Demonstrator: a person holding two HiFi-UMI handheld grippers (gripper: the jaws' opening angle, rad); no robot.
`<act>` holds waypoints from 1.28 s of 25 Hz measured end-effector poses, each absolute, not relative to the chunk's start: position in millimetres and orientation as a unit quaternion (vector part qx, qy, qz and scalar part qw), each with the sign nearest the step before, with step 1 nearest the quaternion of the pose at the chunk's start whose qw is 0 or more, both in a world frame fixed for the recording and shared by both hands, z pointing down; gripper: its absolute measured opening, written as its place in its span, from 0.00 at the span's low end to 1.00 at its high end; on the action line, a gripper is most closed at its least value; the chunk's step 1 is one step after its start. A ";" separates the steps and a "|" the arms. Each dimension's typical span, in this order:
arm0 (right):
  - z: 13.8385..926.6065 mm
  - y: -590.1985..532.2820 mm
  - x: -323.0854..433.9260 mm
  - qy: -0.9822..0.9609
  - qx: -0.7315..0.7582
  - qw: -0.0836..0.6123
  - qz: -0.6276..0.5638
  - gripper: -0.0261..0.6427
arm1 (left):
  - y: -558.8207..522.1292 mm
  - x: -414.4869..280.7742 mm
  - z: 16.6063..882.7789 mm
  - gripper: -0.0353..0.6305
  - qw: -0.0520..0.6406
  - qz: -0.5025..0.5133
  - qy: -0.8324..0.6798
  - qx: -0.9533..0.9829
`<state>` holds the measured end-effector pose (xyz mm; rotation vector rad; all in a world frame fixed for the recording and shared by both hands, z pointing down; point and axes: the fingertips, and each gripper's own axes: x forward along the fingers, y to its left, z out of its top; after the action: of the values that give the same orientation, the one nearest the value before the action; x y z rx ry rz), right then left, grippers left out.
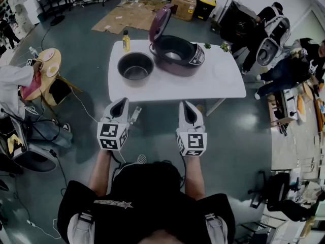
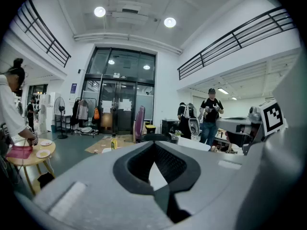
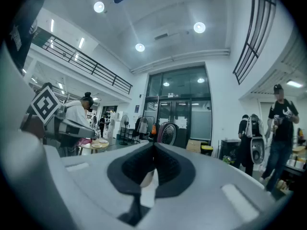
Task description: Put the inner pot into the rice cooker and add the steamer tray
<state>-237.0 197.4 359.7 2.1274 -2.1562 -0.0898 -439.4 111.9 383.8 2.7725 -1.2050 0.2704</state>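
On the white table (image 1: 223, 88) stands the dark metal inner pot (image 1: 135, 66), empty, at the left. Right of it sits the dark purple rice cooker (image 1: 177, 56) with its lid (image 1: 159, 24) raised. I cannot make out a steamer tray for sure. My left gripper (image 1: 122, 102) and right gripper (image 1: 186, 105) hover side by side short of the table's near edge, both shut and empty. In the left gripper view the jaws (image 2: 154, 143) meet, with the cooker's lid (image 2: 140, 123) far ahead. The right gripper (image 3: 153, 145) likewise shows its jaws together, with the lid (image 3: 167, 133) beyond.
A yellow bottle (image 1: 125, 40) stands at the table's back left corner. A small round wooden table (image 1: 50, 65) and a seated person are at the left. People and equipment crowd the right side (image 1: 274, 39). Flattened cardboard (image 1: 129, 15) lies on the floor behind the table.
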 end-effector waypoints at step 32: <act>392.4 144.8 -215.5 -0.724 0.687 0.057 0.020 0.05 | 66.1 -418.2 415.2 0.07 0.089 0.109 -0.424 0.895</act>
<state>-215.5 144.8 392.4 2.0839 -2.1955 0.0593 -418.2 66.1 415.2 2.6615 -1.2612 0.3250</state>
